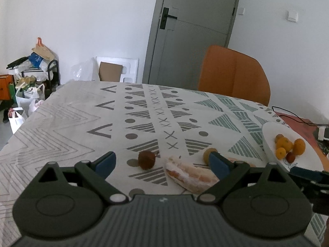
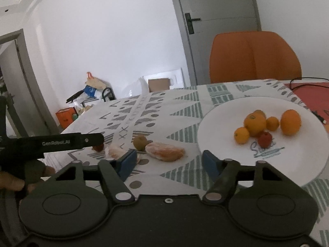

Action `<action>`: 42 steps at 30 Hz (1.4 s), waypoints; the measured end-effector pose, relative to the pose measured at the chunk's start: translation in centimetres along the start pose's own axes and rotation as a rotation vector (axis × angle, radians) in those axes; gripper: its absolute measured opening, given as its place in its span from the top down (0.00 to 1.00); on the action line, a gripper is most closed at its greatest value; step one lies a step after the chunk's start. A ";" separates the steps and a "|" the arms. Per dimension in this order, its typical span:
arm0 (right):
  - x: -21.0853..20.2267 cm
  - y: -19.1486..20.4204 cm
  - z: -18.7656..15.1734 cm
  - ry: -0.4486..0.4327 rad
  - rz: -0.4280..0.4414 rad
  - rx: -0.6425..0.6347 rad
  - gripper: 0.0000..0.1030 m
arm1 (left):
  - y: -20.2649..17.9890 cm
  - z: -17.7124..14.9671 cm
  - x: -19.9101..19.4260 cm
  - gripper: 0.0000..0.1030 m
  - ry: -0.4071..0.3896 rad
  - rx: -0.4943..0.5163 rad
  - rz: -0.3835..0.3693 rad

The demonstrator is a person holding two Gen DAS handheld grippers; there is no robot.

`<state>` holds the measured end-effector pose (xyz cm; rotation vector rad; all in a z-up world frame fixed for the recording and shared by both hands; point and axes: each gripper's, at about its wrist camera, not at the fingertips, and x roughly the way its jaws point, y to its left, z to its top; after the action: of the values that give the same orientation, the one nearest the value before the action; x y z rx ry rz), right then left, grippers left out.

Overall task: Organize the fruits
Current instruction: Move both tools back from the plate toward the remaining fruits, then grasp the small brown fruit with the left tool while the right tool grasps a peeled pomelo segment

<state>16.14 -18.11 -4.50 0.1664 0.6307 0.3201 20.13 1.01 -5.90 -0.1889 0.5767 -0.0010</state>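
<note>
The far and left stretch of the tablecloth [image 1: 67,123] lies bare, so there is open room to pass there. Near the front edge a row blocks the way: a brown fruit [image 1: 146,160], a peeled wedge [image 1: 190,175], a kiwi [image 2: 140,142] and a second wedge [image 2: 165,151], each close beside the next. To the right the plate [image 2: 222,131] holds oranges [image 2: 255,123] and a red fruit [image 2: 264,139] bunched at its middle, its near rim bare; a chair [image 2: 255,57] stands behind the table.

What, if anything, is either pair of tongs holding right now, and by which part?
Nothing is held. The left tongs and right tongs both stand open with only tablecloth between their pads; the peeled citrus segment lies loose on the table.
</note>
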 end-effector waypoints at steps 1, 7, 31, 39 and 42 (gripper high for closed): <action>0.2 0.2 0.1 0.006 0.003 -0.003 0.42 | 0.2 0.0 0.1 0.07 -0.003 -0.005 0.000; 2.1 1.2 0.2 0.040 -0.026 -0.019 0.44 | 1.4 -0.6 1.6 0.14 -0.013 -0.052 -0.004; 7.9 5.3 0.2 0.055 -0.214 -0.117 0.30 | 3.2 -1.0 1.7 0.81 0.012 -0.111 -0.030; 8.8 5.6 0.3 0.058 -0.231 -0.137 0.43 | 3.9 -0.6 1.6 0.81 0.038 -0.126 -0.017; 8.4 5.6 0.3 0.068 -0.193 -0.135 0.44 | 3.5 -0.7 1.7 0.81 0.051 -0.096 -0.009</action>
<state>21.39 -9.97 -7.50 -0.0348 0.6842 0.1818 20.95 4.25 -8.04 -0.2855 0.6270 0.0135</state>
